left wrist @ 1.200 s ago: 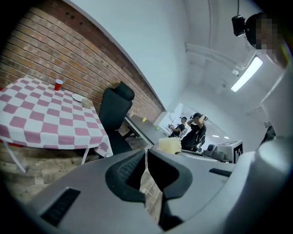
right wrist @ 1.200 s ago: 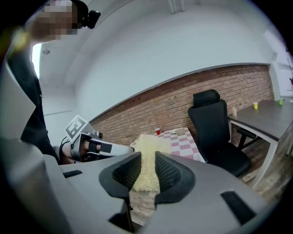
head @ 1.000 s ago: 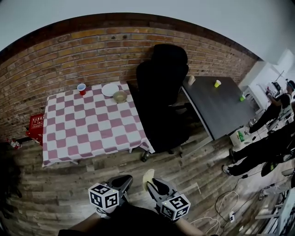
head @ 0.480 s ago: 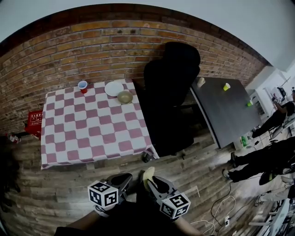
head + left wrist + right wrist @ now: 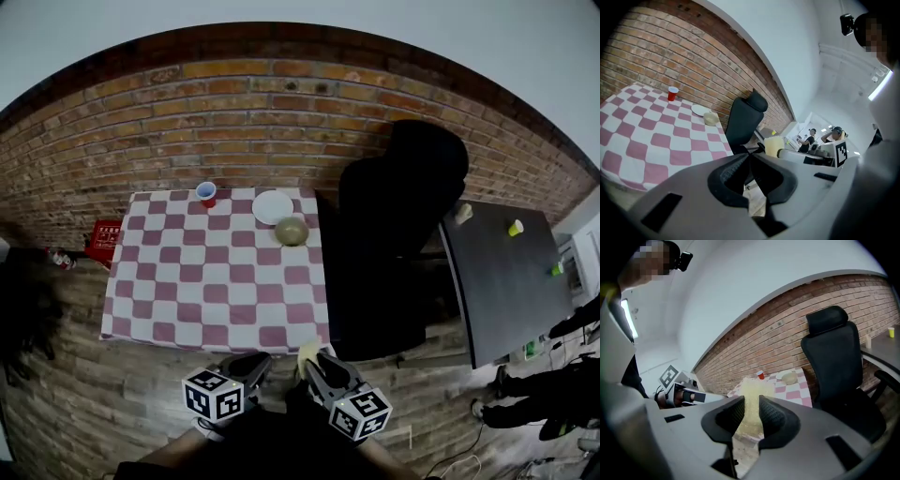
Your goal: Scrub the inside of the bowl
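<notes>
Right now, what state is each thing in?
Left gripper: shut, empty.
Right gripper: shut on the sponge.
Sponge: pinched between the right jaws.
Bowl: upright, untouched.
Red cup: upright.
Plate: lying flat.

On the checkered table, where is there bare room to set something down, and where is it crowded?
The checkered table is bare across its near edge, middle and left side. Crowding is only along the far edge by the brick wall: red cup, white plate and bowl, the bowl nearest the black chair. The right gripper holds the sponge.
</notes>
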A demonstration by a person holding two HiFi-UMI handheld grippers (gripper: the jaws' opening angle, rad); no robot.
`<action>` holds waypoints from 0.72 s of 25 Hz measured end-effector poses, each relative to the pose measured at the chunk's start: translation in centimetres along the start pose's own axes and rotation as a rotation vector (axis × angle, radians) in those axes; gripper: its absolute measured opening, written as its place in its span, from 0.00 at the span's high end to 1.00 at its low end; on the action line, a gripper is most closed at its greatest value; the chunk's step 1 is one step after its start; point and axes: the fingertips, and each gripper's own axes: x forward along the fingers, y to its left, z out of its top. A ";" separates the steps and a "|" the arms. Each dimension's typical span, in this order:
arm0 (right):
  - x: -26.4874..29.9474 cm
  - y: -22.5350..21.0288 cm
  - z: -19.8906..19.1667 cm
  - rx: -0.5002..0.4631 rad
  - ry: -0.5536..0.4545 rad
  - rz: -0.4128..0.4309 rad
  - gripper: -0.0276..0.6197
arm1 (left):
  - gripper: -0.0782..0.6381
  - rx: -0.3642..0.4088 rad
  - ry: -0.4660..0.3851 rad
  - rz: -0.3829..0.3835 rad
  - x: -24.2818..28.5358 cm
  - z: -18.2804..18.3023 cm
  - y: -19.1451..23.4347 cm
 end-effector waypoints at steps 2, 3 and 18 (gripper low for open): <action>0.9 -2.0 1.5 0.004 0.012 0.026 0.80 | 0.85 0.002 -0.006 0.027 1.9 1.7 -0.1; 1.2 -3.1 2.1 0.009 0.017 0.032 0.80 | 0.85 -0.002 -0.007 0.032 3.1 2.4 -0.3; 5.5 -12.9 6.3 0.048 0.111 0.126 0.80 | 0.85 -0.085 -0.044 0.129 11.5 8.0 0.6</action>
